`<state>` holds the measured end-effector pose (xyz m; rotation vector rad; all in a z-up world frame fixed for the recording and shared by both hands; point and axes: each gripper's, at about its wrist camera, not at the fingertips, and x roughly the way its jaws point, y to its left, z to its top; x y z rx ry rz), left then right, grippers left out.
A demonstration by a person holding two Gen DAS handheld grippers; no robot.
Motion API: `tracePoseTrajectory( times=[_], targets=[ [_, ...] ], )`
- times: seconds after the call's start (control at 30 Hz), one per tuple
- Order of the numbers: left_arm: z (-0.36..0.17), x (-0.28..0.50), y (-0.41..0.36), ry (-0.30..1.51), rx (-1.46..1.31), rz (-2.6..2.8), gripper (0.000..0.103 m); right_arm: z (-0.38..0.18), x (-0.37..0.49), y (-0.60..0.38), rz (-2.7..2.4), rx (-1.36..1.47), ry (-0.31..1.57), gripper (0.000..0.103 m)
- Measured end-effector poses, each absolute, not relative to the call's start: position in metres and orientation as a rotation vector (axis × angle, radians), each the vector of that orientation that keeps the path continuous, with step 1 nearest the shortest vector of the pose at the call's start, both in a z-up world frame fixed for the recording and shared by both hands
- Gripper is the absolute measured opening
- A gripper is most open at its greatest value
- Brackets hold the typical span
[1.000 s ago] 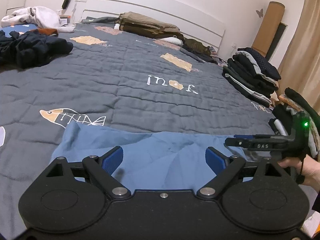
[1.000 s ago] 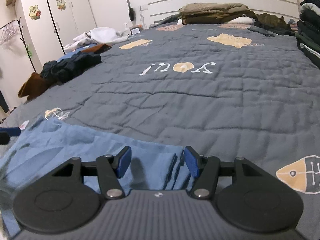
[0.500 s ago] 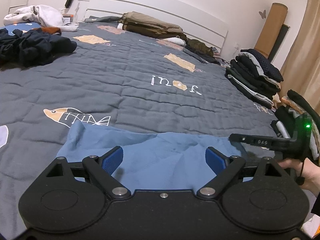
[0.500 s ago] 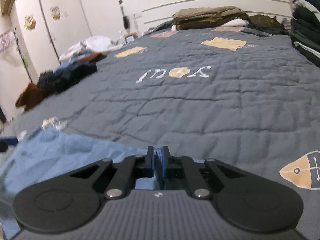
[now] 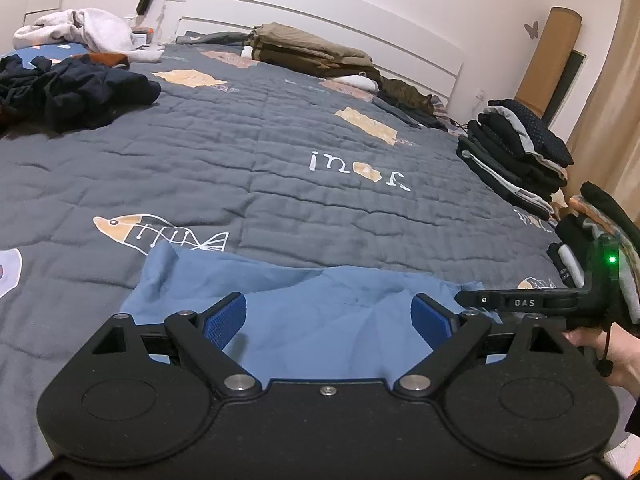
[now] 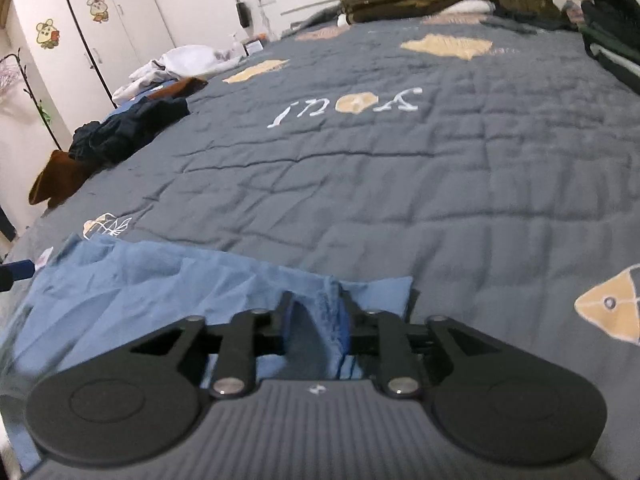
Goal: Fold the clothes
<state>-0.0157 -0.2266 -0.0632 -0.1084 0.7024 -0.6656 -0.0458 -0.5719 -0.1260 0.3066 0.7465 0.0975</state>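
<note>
Lying at the near edge of the bed (image 5: 280, 152), the blue garment (image 5: 320, 312) is spread flat on the grey quilt under both tongs. The left tongs (image 5: 328, 316) stand wide apart above its middle, with the cloth below them and not pinched. The right tongs (image 6: 316, 320) are at the garment's right end; their jaws are opening, and a raised fold of blue cloth stands between them, close to the right pad. A hand (image 5: 612, 356) holds the right tool at the right border of the left view. On the left side of the bed lies a dark crumpled heap (image 5: 76, 92); folded dark stacks (image 5: 516, 156) stand on the right side, and brown folded clothes (image 5: 308, 52) near the headboard. The near edge of the garment is hidden by the tongs' bodies.
</note>
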Motion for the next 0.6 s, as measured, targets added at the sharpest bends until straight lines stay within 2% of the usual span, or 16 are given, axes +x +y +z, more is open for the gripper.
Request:
tracePoseTrajectory(
  times=[0.07, 0.23, 0.27, 0.4, 0.5, 0.6],
  targets=[
    [-0.063, -0.015, -0.227, 0.705, -0.111, -0.664, 0.09, -0.127, -0.048, -0.57, 0.115, 0.302, 0.734, 0.049],
    [-0.063, -0.016, -0.227, 0.705, -0.109, -0.661, 0.09, -0.127, -0.047, -0.554, 0.136, 0.218, 0.748, 0.076],
    [-0.063, -0.016, -0.227, 0.704, -0.109, -0.661, 0.09, -0.127, -0.048, -0.55, 0.141, 0.193, 0.746, 0.077],
    [-0.064, -0.016, -0.227, 0.705, -0.104, -0.66, 0.091, -0.128, -0.05, -0.55, 0.143, 0.175, 0.728, 0.076],
    [-0.064, -0.016, -0.228, 0.706, -0.099, -0.659, 0.091, -0.125, -0.05, -0.555, 0.119, 0.196, 0.709, 0.069],
    [-0.064, -0.017, -0.228, 0.705, -0.098, -0.661, 0.091, -0.122, -0.05, -0.561, 0.083, 0.215, 0.695, 0.042]
  ],
)
